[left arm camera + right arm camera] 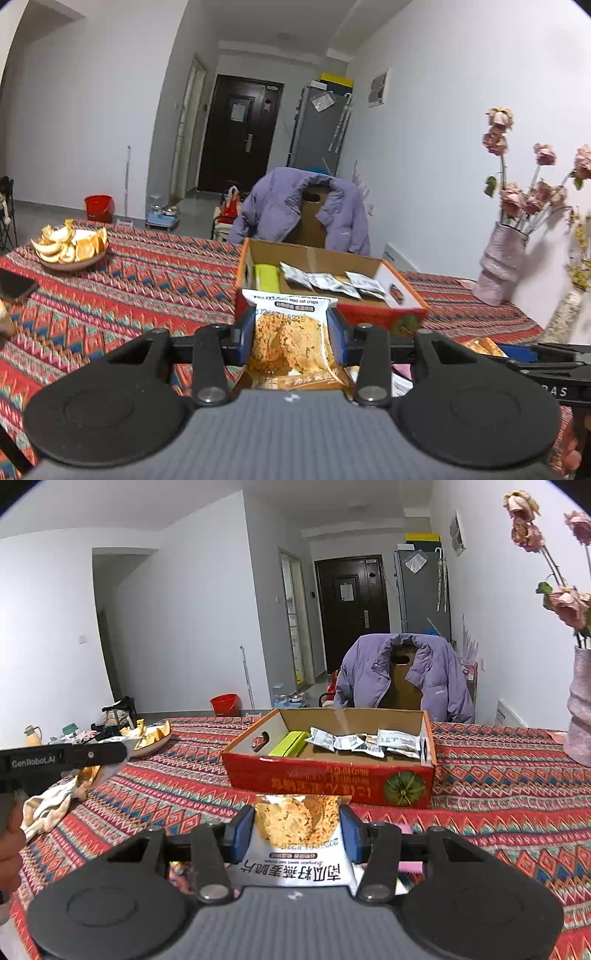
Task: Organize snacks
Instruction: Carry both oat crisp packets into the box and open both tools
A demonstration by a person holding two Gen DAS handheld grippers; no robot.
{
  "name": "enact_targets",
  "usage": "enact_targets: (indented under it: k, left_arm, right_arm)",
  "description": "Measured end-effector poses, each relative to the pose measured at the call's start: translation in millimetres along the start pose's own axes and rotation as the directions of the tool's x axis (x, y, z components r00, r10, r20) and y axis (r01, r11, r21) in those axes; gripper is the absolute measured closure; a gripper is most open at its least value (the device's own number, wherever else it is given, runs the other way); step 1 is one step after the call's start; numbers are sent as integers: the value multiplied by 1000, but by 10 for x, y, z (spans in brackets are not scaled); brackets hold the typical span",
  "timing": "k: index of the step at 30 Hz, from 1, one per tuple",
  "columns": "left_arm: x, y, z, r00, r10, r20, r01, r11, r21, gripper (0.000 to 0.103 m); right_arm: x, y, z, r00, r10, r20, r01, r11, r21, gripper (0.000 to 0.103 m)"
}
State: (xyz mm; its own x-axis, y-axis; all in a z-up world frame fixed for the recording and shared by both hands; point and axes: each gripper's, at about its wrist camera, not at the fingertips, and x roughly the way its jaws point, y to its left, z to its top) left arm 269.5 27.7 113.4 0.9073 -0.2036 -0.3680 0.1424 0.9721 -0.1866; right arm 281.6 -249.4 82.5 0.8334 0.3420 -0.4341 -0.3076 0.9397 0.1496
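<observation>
Red-patterned cloth covers the counter [155, 280] where we work with a gripper in each hand. Toward its far left corner in the left wrist view, a shallow dish of orange peel [70, 245] sits alone, with a dark phone [16, 284] at the left edge nearer us. Our left gripper [291, 330] has its blue-padded fingers [242, 334] closed onto the sides of an oat crisp packet [291, 339], held upright with its sealed top edge overlapping the near wall of the cardboard box [369, 314] just beyond it. That red-sided box stands open at mid-counter; inside it a green pack [266, 277] lies at the left end, and a row of silver sachets [332, 282] runs across to the right end. Beyond the far edge, a purple jacket [280, 206] hangs over a chair. A pink vase of dried roses [498, 266] stands by the right edge against the wall.

Through the right wrist view, our right gripper [297, 829] likewise has its fingers [349, 830] pressed against a second oat crisp packet [297, 830], this one printed side up and inverted, held short of the box's near wall [328, 779], while the left gripper's arm [62, 758] reaches in from the left edge.
</observation>
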Motion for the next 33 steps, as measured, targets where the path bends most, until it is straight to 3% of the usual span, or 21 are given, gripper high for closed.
enact_targets:
  k: [7, 12, 16, 20, 22, 27, 31, 33]
  left_arm:
    - [-66, -124, -79, 1000, -17, -15, 17, 1000, 8, 62]
    - [258, -223, 108, 999, -52, -14, 52, 998, 37, 62]
    - [968, -312, 550, 995, -91, -36, 93, 995, 45, 62]
    - [1872, -383, 844, 996, -37, -85, 42, 998, 55, 62]
    - [2375, -361, 918, 989, -18, -145, 22, 999, 27, 62]
    - [3374, -236, 857, 960, -32, -279, 28, 999, -19, 61]
    - [3806, -176, 634, 934, 22, -356, -27, 1000, -9, 59]
    - [3902, -134, 559, 930, 31, -366, -39, 999, -15, 52]
  right_arm:
    - [-183, -96, -90, 1000, -11, 13, 11, 1000, 27, 55]
    - [-39, -297, 82, 998, 25, 51, -28, 997, 72, 55]
    - [479, -621, 524, 998, 46, 52, -50, 995, 90, 55]
    - [1270, -958, 938, 999, 46, -22, -44, 993, 106, 55]
    - [1713, -1105, 1112, 996, 20, -84, -12, 996, 89, 55]
    - [2613, -1262, 1214, 972, -63, -227, 71, 997, 27, 54]
    - [2993, -1323, 1165, 955, -97, -280, 102, 995, 2, 54]
    - [3082, -1348, 1139, 950, -113, -290, 119, 993, 2, 51]
